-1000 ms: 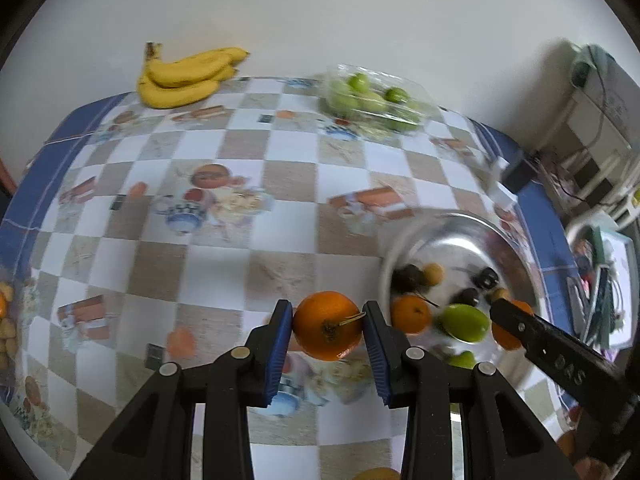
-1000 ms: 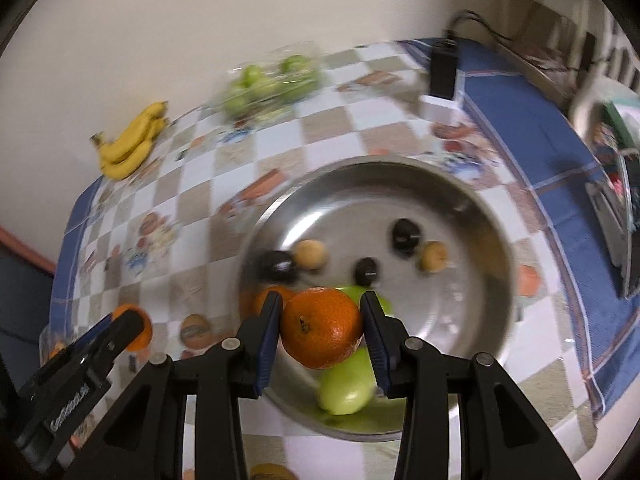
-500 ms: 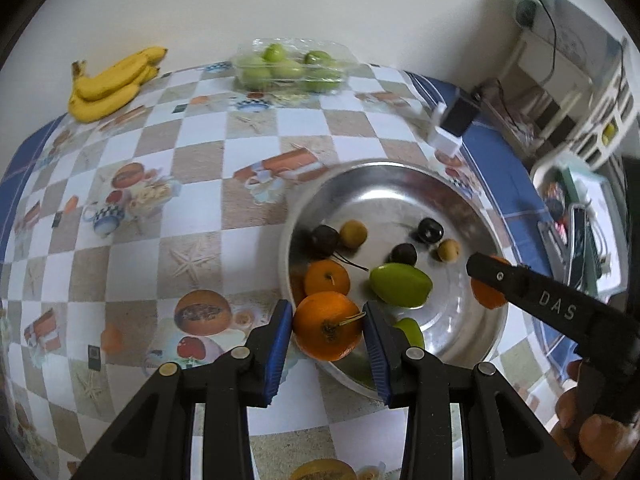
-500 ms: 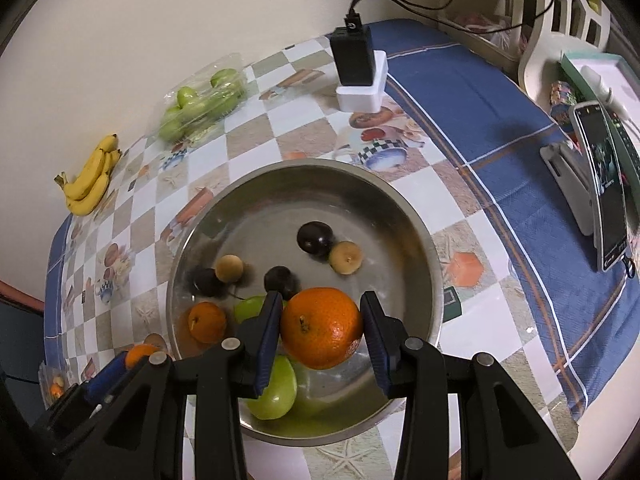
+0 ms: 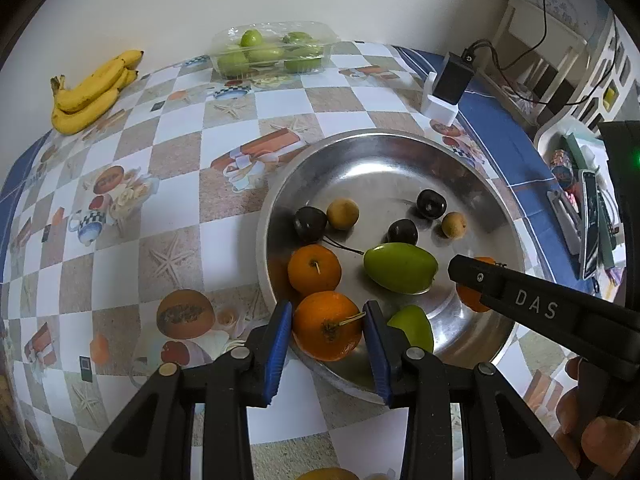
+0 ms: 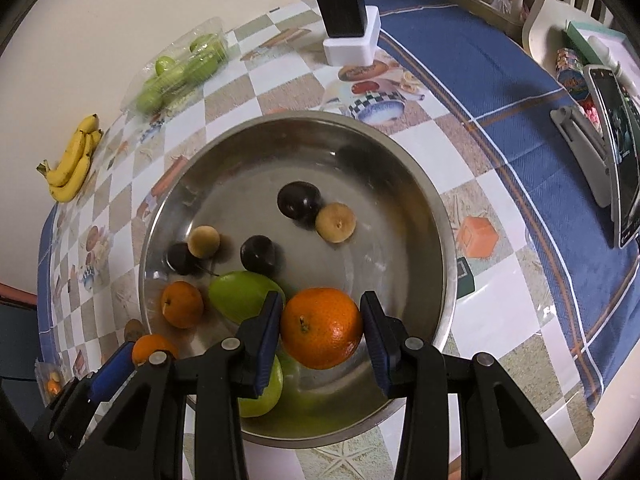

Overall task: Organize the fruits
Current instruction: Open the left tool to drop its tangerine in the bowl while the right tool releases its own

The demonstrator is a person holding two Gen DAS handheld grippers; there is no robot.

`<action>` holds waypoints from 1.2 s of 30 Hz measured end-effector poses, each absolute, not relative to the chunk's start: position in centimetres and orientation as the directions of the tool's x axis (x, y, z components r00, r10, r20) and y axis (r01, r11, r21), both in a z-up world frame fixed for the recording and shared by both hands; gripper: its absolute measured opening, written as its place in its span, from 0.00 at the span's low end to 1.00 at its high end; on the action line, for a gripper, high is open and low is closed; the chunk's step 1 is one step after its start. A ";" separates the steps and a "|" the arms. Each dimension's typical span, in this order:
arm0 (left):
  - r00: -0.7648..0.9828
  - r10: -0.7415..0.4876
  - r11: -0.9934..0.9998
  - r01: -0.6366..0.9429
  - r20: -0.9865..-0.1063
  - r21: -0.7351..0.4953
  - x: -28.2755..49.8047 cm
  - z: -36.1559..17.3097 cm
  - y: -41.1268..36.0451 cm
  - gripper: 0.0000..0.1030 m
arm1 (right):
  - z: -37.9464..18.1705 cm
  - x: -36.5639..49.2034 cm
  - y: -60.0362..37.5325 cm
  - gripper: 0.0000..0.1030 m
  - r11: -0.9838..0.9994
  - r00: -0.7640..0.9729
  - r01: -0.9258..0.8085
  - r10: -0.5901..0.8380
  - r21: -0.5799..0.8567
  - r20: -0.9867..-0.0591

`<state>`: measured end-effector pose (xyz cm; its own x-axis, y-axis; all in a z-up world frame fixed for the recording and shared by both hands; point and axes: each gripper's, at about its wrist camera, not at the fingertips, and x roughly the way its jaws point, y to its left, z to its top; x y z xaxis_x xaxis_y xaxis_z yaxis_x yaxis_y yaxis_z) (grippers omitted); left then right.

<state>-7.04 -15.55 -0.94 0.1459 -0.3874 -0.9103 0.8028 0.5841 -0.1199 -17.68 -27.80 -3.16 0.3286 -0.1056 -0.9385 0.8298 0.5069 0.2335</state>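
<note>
The left gripper (image 5: 326, 326) is clamping an orange (image 5: 326, 326) with a short stem between its blue pads, hanging over the near rim of the metal bowl (image 5: 400, 152). The right gripper (image 6: 320, 328) is squeezing a second orange (image 6: 320, 328) over the near part of the same bowl. Inside the bowl a small orange (image 5: 314, 270), two green mangoes (image 5: 400, 266), three dark plums (image 5: 431, 204) and two small tan fruits (image 5: 343, 213) are lying. The bowl is sitting on a checkered tablecloth (image 5: 168, 216). Well beyond it, by the wall, a bunch of bananas (image 5: 92, 92) and a clear box of green fruit (image 5: 272, 50) are resting, with a black charger (image 6: 342, 0) standing near the bowl's far side.
</note>
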 end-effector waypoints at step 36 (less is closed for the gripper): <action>0.208 -0.360 0.643 0.762 -0.909 -0.080 -5.8 -0.9 -15.0 0.53 | -2.0 -17.9 -27.9 0.45 0.503 0.358 0.826 -0.121 0.254 -0.926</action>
<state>-5.76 -14.96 -0.86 0.2082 -0.3602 -0.9094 0.7619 0.6427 -0.0801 -17.89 -27.86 -1.99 0.3585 -0.1210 -0.9257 0.8260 0.5031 0.2541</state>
